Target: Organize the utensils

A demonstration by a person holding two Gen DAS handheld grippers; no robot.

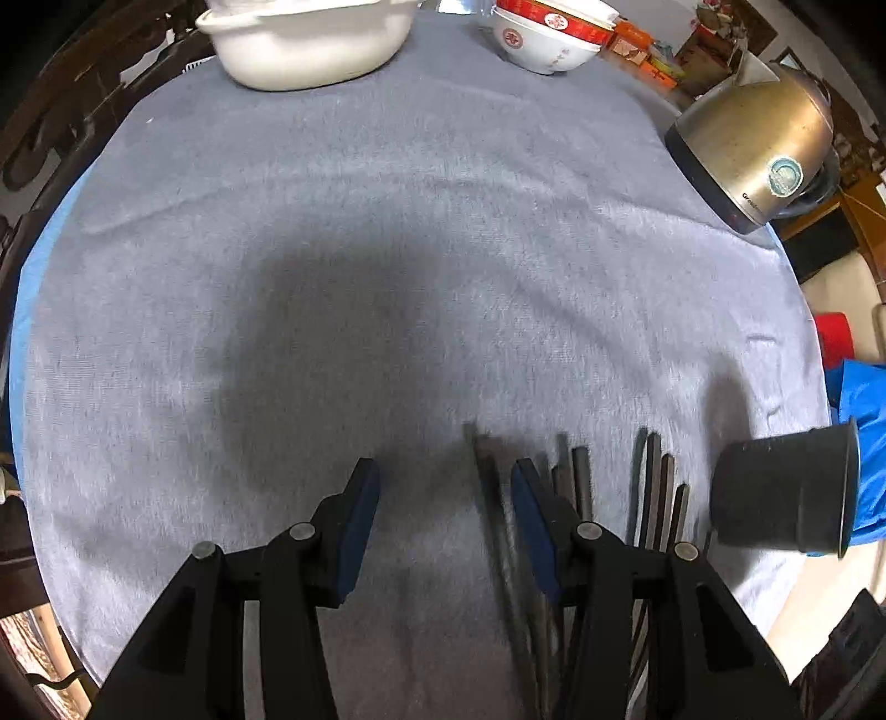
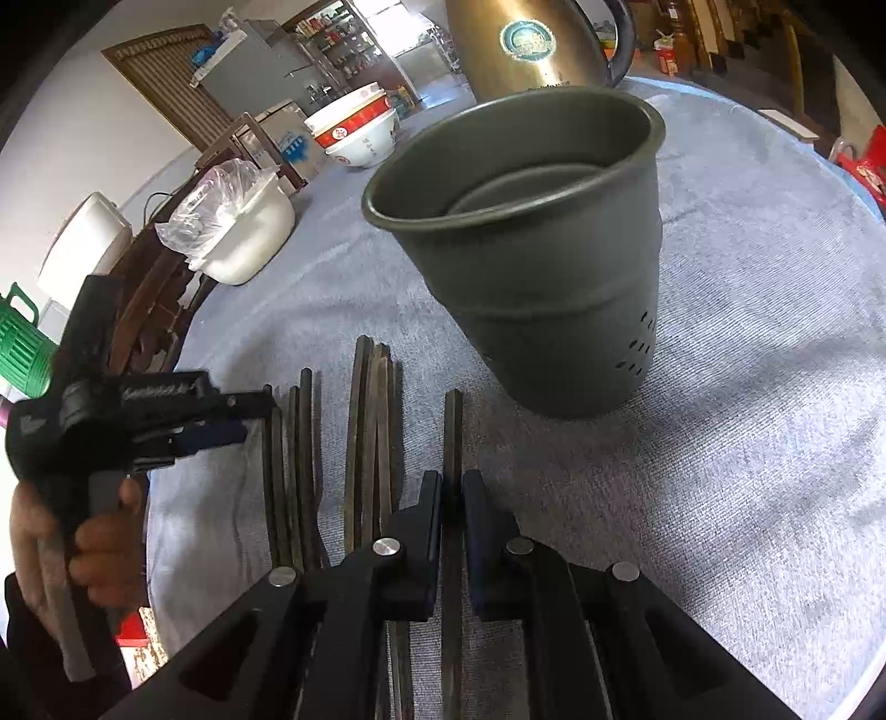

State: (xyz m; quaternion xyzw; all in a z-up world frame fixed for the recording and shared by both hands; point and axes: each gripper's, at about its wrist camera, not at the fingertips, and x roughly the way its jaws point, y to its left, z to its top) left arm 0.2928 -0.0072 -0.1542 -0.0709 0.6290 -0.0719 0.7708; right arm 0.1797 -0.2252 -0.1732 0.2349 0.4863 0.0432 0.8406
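Several dark chopsticks (image 2: 371,432) lie side by side on the grey cloth (image 2: 720,387), in front of an upright dark metal holder cup (image 2: 531,249) with holes low in its wall. My right gripper (image 2: 453,498) is shut on a single chopstick (image 2: 453,432) at the right of the row, its tip pointing toward the cup. My left gripper (image 1: 446,487) stands open above the left end of the chopsticks (image 1: 576,476); one stick lies on the cloth just inside its right finger. It shows in the right wrist view as the left gripper (image 2: 210,426), held by a hand (image 2: 99,554).
A gold kettle (image 1: 758,144) stands at the far right, stacked red-and-white bowls (image 1: 548,33) and a white basin (image 1: 310,39) at the far edge. The holder cup (image 1: 786,493) sits near the cloth's right edge. Dark wooden chairs ring the table.
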